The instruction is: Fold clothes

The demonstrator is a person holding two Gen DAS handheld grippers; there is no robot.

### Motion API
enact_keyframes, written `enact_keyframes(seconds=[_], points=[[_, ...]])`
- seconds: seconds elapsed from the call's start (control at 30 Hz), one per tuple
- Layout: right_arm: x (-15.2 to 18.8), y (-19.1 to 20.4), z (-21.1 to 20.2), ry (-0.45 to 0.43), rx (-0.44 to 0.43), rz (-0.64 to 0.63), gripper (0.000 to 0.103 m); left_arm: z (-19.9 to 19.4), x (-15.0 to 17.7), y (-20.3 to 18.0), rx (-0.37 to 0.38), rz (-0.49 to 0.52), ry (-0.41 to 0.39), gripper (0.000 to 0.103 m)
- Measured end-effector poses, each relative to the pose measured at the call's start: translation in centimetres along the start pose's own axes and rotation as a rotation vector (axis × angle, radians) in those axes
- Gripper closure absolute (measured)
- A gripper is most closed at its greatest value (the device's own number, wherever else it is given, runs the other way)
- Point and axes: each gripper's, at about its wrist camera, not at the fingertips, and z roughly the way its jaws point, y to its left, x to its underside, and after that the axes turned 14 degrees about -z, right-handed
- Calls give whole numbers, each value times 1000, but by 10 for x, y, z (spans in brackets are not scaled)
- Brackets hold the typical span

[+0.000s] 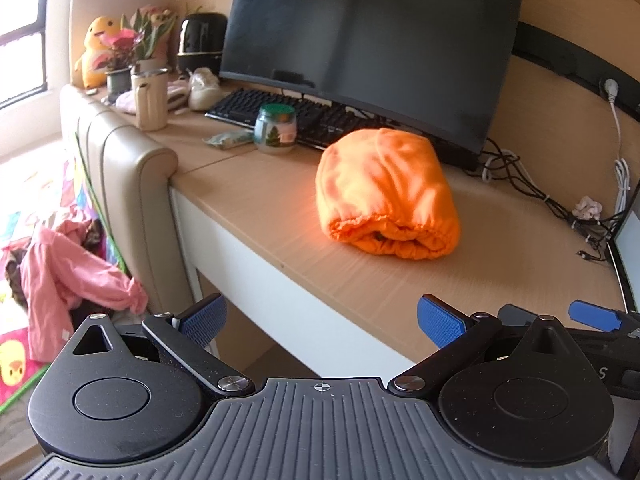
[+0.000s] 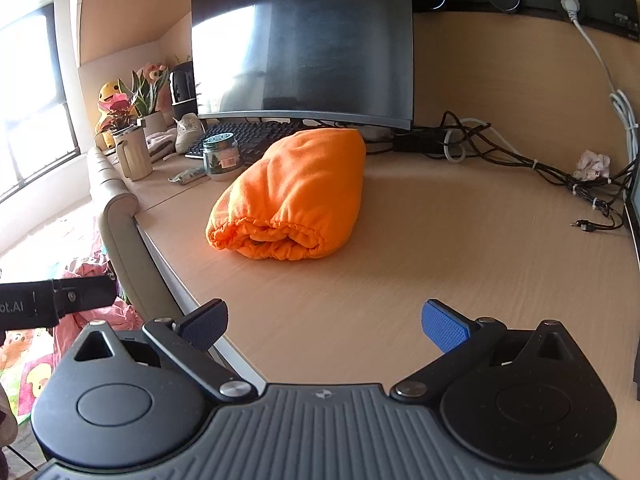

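From the left wrist camera, the left gripper (image 1: 322, 320) hangs over the desk's front edge with its 2 blue-padded fingers (image 1: 440, 322) spread wide and nothing between them. Ahead of it, well apart, the orange garment (image 1: 386, 192) lies on the wooden desk (image 1: 280, 208) as a thick folded bundle, its gathered hem facing the camera. Behind the bundle stands a dark monitor (image 1: 372, 48) with a black keyboard (image 1: 288, 114) under it, and a glass jar with a green lid (image 1: 276, 128) sits just left of the bundle's far end. A tangle of black cables (image 1: 532, 188) trails along the desk to the right. Off the desk's left end, a pink garment (image 1: 68, 276) lies crumpled on a colourful mat below a beige padded headboard (image 1: 132, 184). At the right edge, a blue fingertip of the right gripper (image 1: 592, 314) pokes in.

From the right wrist camera, the right gripper (image 2: 324, 322) is likewise wide open and empty, held above bare desk (image 2: 460, 260). The orange garment (image 2: 296, 196) rests ahead and slightly left of it, near the middle of the desk, in front of the monitor (image 2: 304, 44). The jar (image 2: 220, 156) stands just left of the bundle, beside a beige mug (image 2: 134, 156). A black part of the left gripper (image 2: 60, 300) reaches in from the left edge.
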Motion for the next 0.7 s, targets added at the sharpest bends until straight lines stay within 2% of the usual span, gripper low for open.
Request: enact_keyframes(seconds=[0.7], points=[[-2,7,10,26,-18,-23,0,14,4,-1,2,15,58,0]])
